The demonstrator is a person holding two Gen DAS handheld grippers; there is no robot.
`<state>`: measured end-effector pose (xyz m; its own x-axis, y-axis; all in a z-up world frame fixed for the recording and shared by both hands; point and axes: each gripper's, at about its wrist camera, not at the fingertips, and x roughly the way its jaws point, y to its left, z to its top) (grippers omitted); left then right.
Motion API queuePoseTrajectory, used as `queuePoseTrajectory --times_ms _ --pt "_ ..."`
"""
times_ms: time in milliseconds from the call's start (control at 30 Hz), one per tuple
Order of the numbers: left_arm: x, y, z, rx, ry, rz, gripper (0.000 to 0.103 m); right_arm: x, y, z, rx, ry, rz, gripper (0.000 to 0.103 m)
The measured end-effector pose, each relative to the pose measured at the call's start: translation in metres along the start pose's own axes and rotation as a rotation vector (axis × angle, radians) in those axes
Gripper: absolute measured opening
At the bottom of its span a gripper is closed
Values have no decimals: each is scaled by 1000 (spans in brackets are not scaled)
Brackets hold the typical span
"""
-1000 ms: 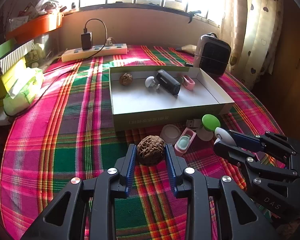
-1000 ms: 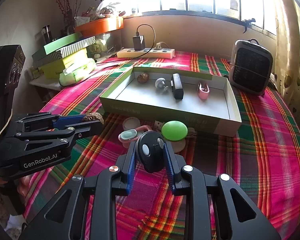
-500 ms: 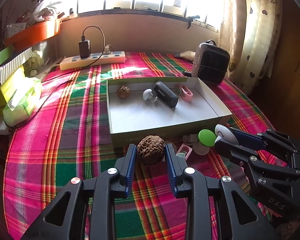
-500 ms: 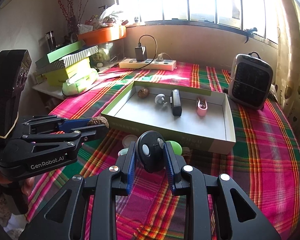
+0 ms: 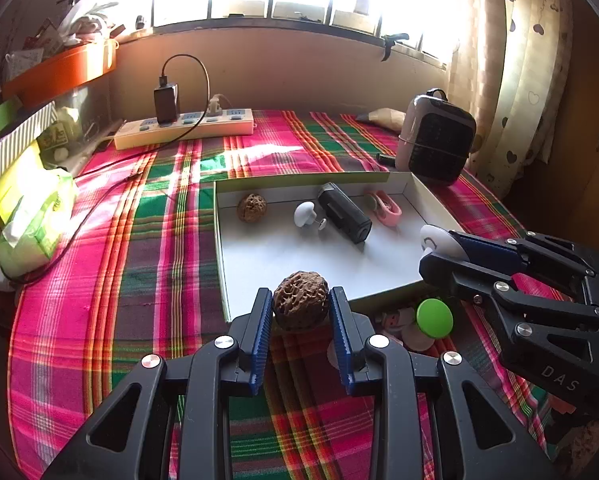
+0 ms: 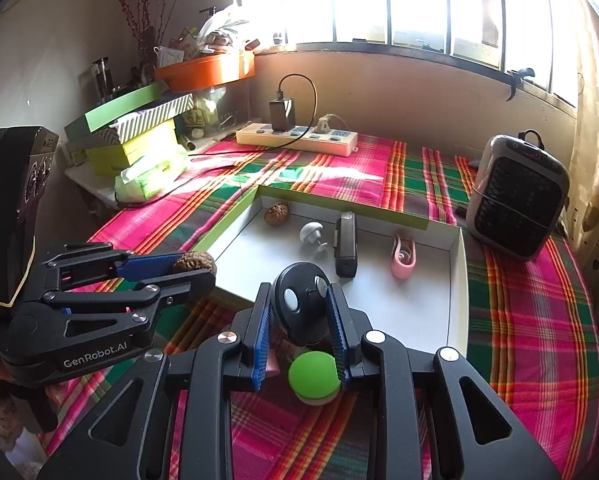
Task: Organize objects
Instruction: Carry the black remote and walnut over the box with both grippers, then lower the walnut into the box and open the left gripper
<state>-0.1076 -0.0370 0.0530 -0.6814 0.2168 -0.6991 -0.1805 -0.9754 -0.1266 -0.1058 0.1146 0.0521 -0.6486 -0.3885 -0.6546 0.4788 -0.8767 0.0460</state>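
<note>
The shallow white cardboard tray with green outer walls (image 5: 223, 256) is bare across its near half, open from above. Along its far wall a wrinkled brown walnut (image 5: 252, 207), a small white mushroom-shaped knob (image 5: 306, 213), a black rectangular device (image 5: 344, 213) and a pink clip (image 5: 387, 209) stand in a row. Below the near wall, a green-capped round piece (image 6: 312, 376) and small pink and white bits crowd the plaid-covered bench (image 5: 111, 280). Left of the tray the cloth lies open.
</note>
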Motion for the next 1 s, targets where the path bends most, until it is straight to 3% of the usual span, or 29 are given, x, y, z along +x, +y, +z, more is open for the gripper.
queuePoseTrajectory --times_ms 367,733,1000 --pt "27 5 13 22 32 16 27 51 -19 26 -29 94 21 28" --pt "44 12 16 17 61 22 27 92 -29 39 -30 209 167 28" --pt "55 13 21 35 81 27 27 112 -28 42 -64 256 159 28"
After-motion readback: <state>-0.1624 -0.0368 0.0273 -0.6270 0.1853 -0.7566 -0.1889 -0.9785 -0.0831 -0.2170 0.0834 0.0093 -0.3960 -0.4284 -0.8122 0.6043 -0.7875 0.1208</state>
